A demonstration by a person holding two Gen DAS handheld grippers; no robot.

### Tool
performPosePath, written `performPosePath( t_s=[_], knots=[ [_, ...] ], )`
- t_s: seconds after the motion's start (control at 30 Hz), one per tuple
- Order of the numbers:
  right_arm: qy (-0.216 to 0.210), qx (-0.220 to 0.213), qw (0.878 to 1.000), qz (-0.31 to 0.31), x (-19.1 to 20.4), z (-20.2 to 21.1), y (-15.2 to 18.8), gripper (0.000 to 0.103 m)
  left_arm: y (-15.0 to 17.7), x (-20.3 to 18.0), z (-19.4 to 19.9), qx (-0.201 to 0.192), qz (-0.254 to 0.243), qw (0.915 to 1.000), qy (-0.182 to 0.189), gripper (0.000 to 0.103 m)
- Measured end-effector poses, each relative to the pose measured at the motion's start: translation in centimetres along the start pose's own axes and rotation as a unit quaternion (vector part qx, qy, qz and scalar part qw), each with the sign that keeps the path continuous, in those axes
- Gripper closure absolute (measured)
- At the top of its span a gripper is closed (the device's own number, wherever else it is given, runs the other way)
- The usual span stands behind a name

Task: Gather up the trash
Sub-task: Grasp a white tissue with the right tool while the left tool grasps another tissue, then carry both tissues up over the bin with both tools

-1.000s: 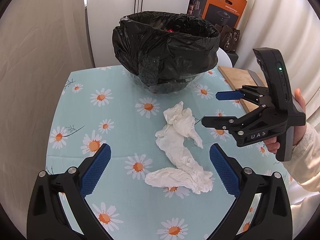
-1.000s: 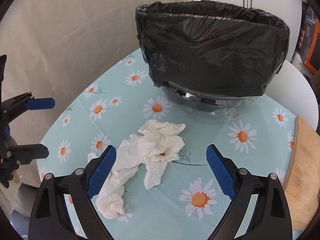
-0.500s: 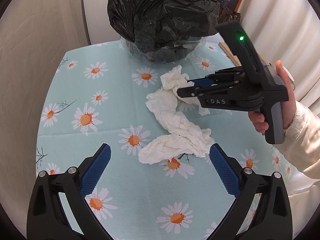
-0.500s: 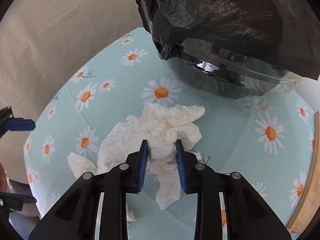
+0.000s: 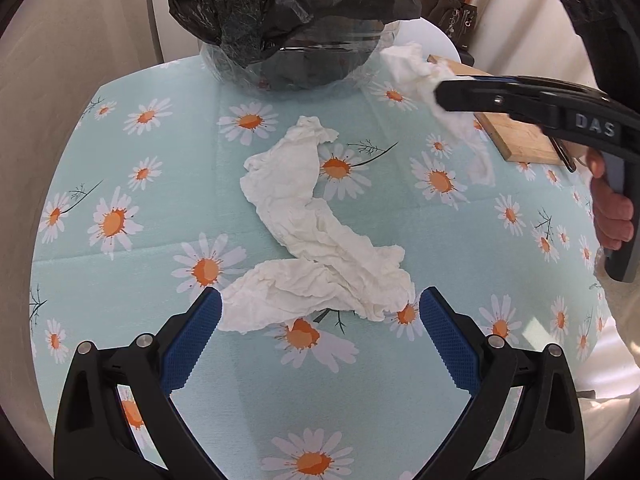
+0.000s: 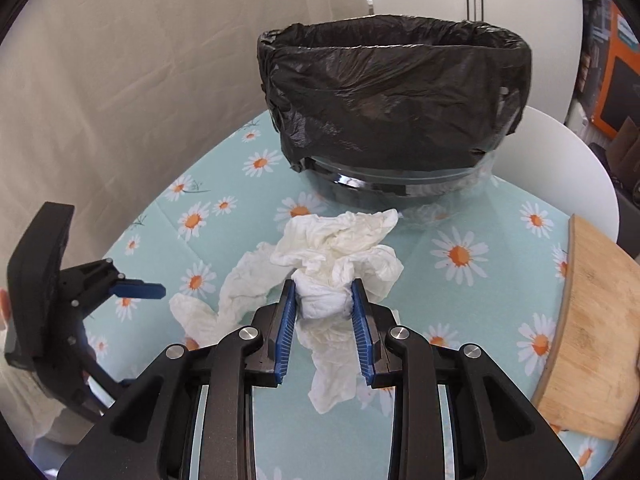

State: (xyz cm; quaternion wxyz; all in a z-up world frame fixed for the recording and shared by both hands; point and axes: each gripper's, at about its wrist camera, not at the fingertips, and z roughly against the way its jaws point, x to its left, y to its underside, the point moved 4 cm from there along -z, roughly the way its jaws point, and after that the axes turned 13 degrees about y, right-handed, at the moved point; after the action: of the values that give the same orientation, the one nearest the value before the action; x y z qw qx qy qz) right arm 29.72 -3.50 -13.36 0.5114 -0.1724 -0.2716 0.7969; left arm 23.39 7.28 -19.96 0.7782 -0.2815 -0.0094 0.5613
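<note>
My right gripper (image 6: 324,286) is shut on a crumpled white tissue (image 6: 340,248), held just above the table in front of the bin; its tail hangs below the pads. From the left wrist view that tissue (image 5: 416,72) dangles from the right gripper (image 5: 440,94) at the upper right. A long twisted strip of tissues (image 5: 316,240) still lies on the daisy tablecloth (image 5: 120,160). My left gripper (image 5: 320,296) hangs open low over its near end, one fingertip beside the paper. The bin with a black bag (image 6: 396,92) stands at the table's far side.
A wooden cutting board (image 6: 592,320) lies along the right edge of the table. A white round seat (image 6: 560,160) and an orange box (image 6: 612,72) stand behind the bin. Curtains close off the left side. A hand (image 5: 612,208) holds the right gripper's handle.
The right gripper closed on the upper tissue wad and lifted it away from the strip, toward the right. The left gripper sank closer to the remaining tissues, still open.
</note>
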Motion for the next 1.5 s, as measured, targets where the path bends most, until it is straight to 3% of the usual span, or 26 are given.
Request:
performPosePath(
  t_s=[0.43, 0.53, 0.63, 0.67, 0.7, 1.0, 1.5],
  knots=[
    [0.061, 0.032, 0.997, -0.032, -5.0, 3.6, 7.4, 0.077, -1.4, -0.1, -3.7, 0.015, 0.005, 0.9996, -0.022, 0.009],
    [0.075, 0.037, 0.996, -0.036, -5.7, 4.5, 8.7, 0.077, -1.1, 0.1, -4.3, 0.021, 0.02, 0.9996, -0.004, 0.018],
    [0.086, 0.038, 0.995, -0.045, -6.3, 5.3, 9.6, 0.077, -1.1, 0.2, -3.8, 0.011, 0.035, 0.9989, 0.029, 0.045],
    [0.087, 0.037, 0.994, -0.048, -6.5, 5.6, 9.9, 0.077, -1.0, 0.2, -3.7, 0.012, 0.043, 0.9979, 0.048, 0.06],
    [0.089, 0.036, 0.994, -0.05, -6.6, 5.9, 10.1, 0.077, -0.8, 0.2, -3.5, 0.012, 0.048, 0.9972, 0.057, 0.064],
    [0.091, 0.014, 0.995, -0.045, -5.9, 8.3, 10.4, 0.077, 0.4, -1.4, -0.9, 0.009, 0.016, 0.9994, 0.03, 0.069],
    [0.071, -0.064, 0.995, -0.021, -4.1, 13.7, 6.9, 0.077, -0.3, -3.6, 8.6, -0.054, -0.014, 0.9978, -0.035, 0.069]
  ],
)
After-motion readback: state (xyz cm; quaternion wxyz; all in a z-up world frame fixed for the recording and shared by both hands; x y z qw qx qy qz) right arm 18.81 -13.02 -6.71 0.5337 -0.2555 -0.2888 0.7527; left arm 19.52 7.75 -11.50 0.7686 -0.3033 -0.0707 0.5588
